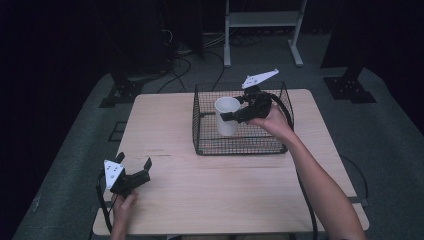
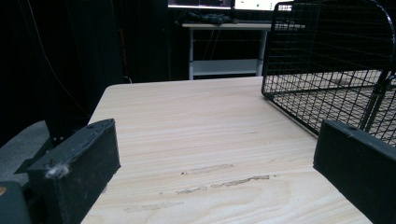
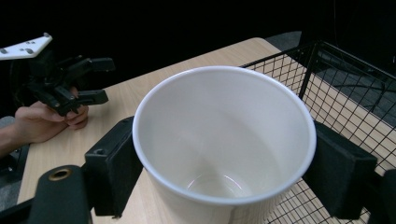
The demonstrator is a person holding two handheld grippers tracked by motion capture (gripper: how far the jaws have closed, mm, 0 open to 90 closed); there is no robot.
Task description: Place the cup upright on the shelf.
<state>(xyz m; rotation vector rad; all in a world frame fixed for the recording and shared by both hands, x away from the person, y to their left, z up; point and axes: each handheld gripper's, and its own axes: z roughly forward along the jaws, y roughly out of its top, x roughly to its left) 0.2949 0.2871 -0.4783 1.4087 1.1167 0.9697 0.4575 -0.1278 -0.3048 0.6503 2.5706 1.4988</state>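
Right gripper view: white cup [image 3: 224,140] clamped between the right gripper [image 1: 231,116] jaws, hanging inside the wire basket [image 1: 200,130]. Looks like the placing step; next needs lowering onto the basket floor, then release. Left gripper [image 1: 134,164] idle, jaws apart, empty. Cup base contact hard to make out.

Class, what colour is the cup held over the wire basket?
White cup, clearest in the right gripper view.

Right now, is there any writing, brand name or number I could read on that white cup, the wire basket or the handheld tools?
None: the white cup, the wire basket, the left gripper, the right gripper and the table carry no readable text.
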